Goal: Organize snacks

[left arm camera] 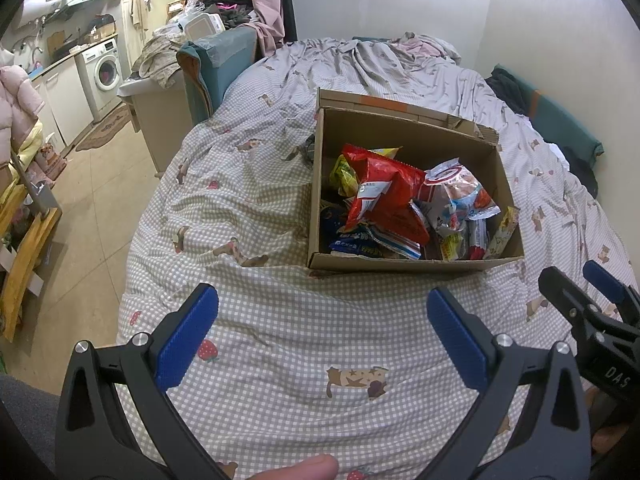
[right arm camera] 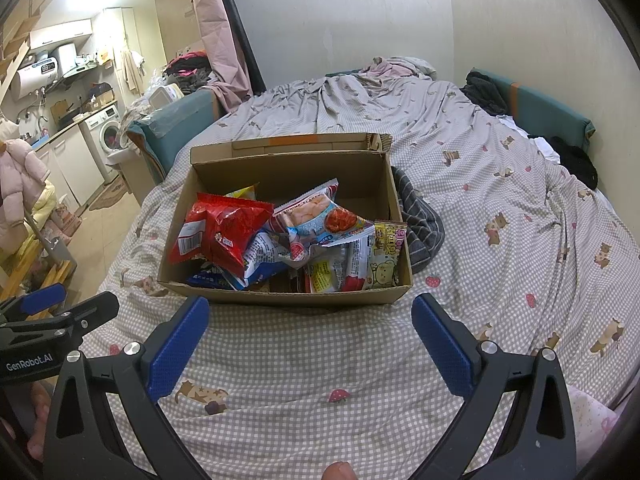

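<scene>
Your cardboard box (right arm camera: 280, 292) sits on the checked quilt (right arm camera: 304, 364) at twelve o'clock from the right gripper (right arm camera: 310, 332), its near wall just beyond the blue pads. From the left gripper (left arm camera: 322, 324) it lies at about one o'clock, a little farther off.

Inside, the snacks are heaped loosely. A red bag (right arm camera: 224, 236) slumps at the box's nine o'clock side, a shrimp-flake bag (right arm camera: 320, 216) leans across the middle, a blue packet (right arm camera: 208, 280) is wedged at seven o'clock, and a yellow-green bear packet (right arm camera: 386, 260) stands against the wall at four o'clock. Smaller packets are buried beneath; you cannot make them all out.

No snack shows loose on the quilt in either view, so gathering looks done. What is left, as I judge it, is the sorting: the bags overlap, tilted and crumpled, with no rows or groups.

Both of your grippers hover over the quilt with jaws spread wide and nothing between them. In the left view the right gripper shows at three o'clock, near the box's corner.

A striped cloth (right arm camera: 420, 224) lies against the box's right wall at three o'clock. Beyond, rumpled bedding (right arm camera: 384, 68) piles at twelve, and a washing machine (right arm camera: 108, 132) stands far off at ten.
</scene>
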The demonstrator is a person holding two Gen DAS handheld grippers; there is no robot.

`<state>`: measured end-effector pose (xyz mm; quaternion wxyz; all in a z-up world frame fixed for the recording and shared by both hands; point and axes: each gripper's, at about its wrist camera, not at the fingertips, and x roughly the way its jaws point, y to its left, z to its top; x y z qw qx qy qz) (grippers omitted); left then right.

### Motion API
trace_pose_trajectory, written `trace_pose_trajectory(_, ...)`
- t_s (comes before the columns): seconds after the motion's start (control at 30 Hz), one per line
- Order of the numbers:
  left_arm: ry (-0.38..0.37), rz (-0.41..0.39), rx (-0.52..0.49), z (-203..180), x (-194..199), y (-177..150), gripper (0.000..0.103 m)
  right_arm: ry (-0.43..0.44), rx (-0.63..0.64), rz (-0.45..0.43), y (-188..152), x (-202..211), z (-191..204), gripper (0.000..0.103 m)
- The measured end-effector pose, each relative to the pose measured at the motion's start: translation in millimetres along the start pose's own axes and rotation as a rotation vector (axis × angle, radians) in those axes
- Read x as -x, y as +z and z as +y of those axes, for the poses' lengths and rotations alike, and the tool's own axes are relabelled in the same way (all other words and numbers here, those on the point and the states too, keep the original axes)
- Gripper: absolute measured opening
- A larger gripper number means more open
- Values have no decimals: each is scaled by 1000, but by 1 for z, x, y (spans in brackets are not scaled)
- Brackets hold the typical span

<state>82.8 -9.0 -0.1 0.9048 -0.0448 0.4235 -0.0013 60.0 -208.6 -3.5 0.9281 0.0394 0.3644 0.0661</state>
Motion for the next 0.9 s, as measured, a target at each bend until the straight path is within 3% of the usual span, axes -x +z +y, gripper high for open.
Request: trace_pose_trajectory(0.9, 6, 5, 4, 5, -5, -2, 103, 5, 1, 2, 0, 0, 2, 103)
